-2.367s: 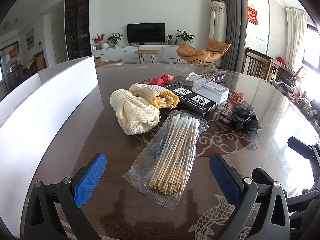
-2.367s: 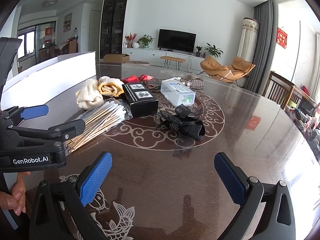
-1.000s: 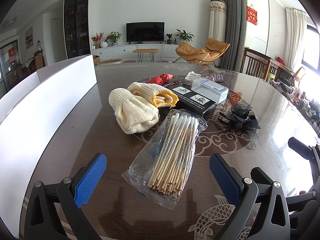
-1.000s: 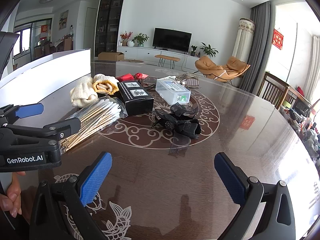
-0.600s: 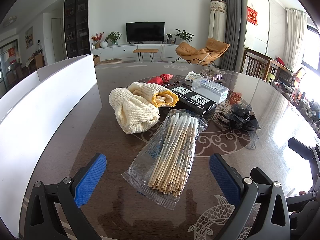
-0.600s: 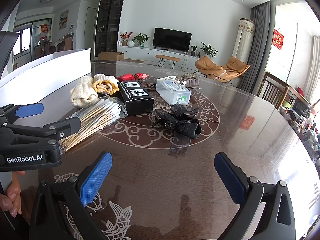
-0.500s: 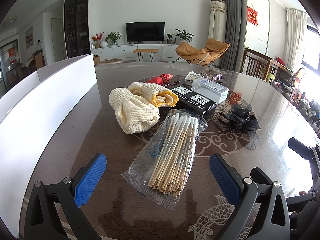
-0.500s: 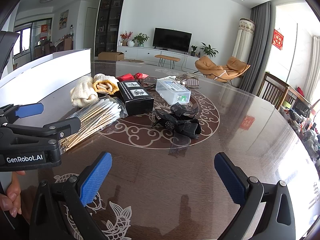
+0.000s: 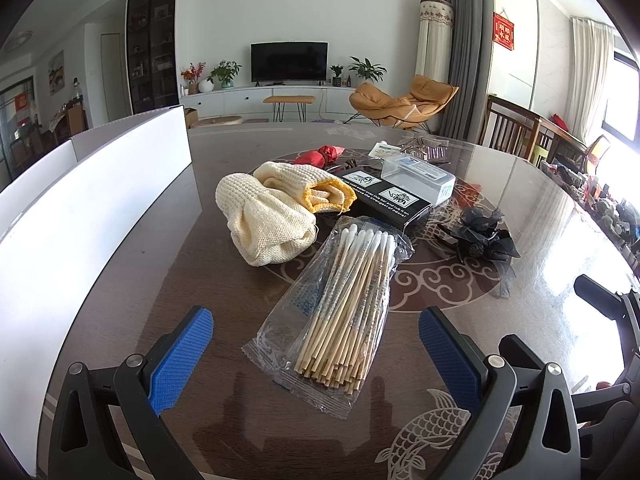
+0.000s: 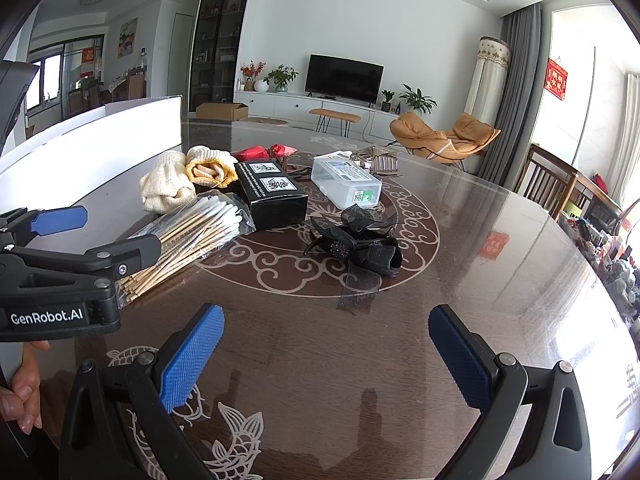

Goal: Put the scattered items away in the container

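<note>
A clear bag of cotton swabs point(image 9: 340, 304) lies just ahead of my open, empty left gripper point(image 9: 316, 352); the bag also shows in the right wrist view point(image 10: 188, 236). Behind it lie a cream and yellow knit cloth point(image 9: 276, 208), a black box point(image 9: 384, 200), a clear plastic case point(image 9: 418, 176), a red item point(image 9: 320, 156) and a black hair bow point(image 9: 480, 236). A white container wall point(image 9: 80, 208) stands at the left. My right gripper point(image 10: 324, 356) is open and empty, with the hair bow point(image 10: 356, 244) ahead of it on the table.
The items lie on a round dark glass-topped table point(image 10: 500, 280) with a scroll pattern. Small hair clips point(image 9: 424, 148) lie at the far side. Wooden chairs point(image 9: 516, 132) stand at the right. The left gripper's body point(image 10: 60, 276) fills the left of the right wrist view.
Both views have shifted only slightly; the grippers stay open and no item has moved.
</note>
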`<state>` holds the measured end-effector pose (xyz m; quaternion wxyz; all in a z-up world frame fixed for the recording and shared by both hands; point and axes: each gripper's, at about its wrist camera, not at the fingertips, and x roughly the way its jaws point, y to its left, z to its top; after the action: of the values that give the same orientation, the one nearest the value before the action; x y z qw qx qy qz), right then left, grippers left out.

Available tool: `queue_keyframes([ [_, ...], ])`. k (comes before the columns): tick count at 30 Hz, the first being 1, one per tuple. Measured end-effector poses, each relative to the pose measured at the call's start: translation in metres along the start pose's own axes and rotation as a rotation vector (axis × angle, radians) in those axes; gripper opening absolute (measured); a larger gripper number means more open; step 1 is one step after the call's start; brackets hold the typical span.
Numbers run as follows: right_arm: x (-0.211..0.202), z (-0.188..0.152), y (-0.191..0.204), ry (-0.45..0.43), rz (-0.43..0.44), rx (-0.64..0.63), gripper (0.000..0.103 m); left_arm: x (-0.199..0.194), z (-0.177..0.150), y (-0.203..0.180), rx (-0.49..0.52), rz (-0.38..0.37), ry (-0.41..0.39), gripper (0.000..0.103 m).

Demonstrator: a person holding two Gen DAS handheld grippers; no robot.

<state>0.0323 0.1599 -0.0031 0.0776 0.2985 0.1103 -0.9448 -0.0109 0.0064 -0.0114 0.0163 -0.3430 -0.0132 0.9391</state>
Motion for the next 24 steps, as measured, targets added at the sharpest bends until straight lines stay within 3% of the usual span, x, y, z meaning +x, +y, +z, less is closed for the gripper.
queue_keyframes([
  [17,-0.009,-0.002,-0.010,-0.048,0.038,0.053,0.102,0.015,0.001,-0.007,0.037,0.037,0.102,0.103],
  [24,-0.016,-0.003,-0.015,-0.080,0.058,0.082,0.102,0.030,0.000,-0.009,0.055,0.016,0.196,0.103],
])
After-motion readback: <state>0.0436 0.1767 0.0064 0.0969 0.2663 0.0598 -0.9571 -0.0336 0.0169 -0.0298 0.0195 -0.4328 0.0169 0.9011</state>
